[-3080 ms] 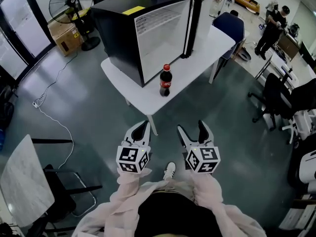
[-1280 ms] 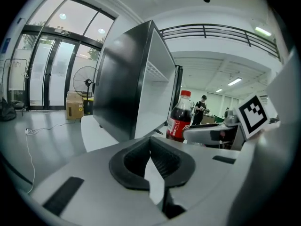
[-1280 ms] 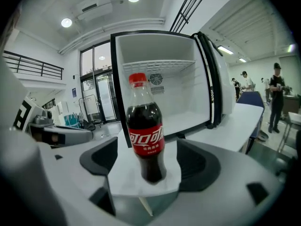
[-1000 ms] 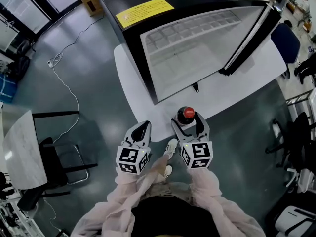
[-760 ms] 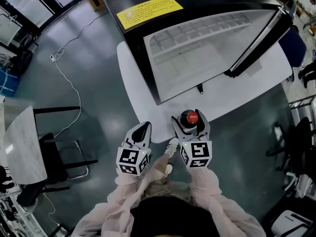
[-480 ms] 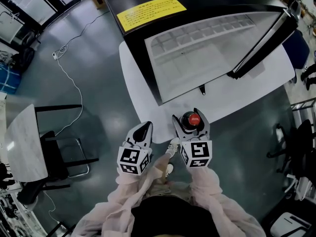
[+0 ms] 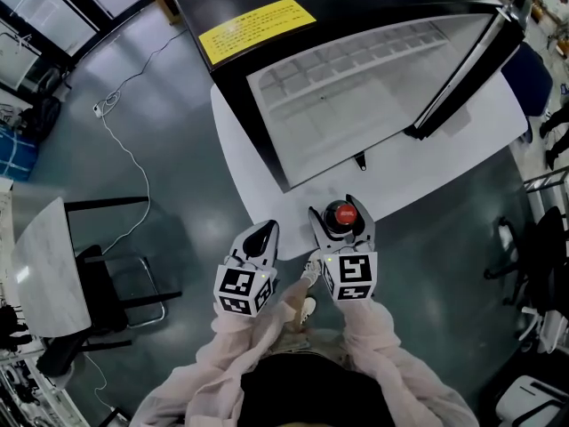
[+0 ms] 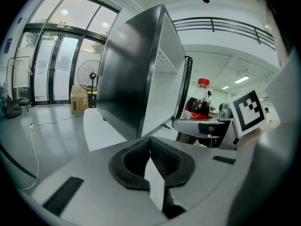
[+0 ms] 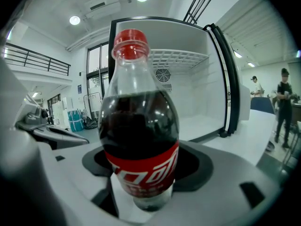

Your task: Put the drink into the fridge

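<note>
Red-capped drink [image 7: 340,213] stands between my right tongs [image 7: 339,212], which have just been narrowing round it, not yet gripping; left tongs [image 7: 264,231] are pinched together, empty; fridge [image 7: 356,96] open.

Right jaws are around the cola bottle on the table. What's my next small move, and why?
Probably finish closing: the right gripper jaws have just been closing with the bottle between them, but don't look firmly pressed yet. Lifting now could drop it.

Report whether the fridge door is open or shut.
Open: the fridge door is swung aside, baring the white interior and wire shelf.
</note>
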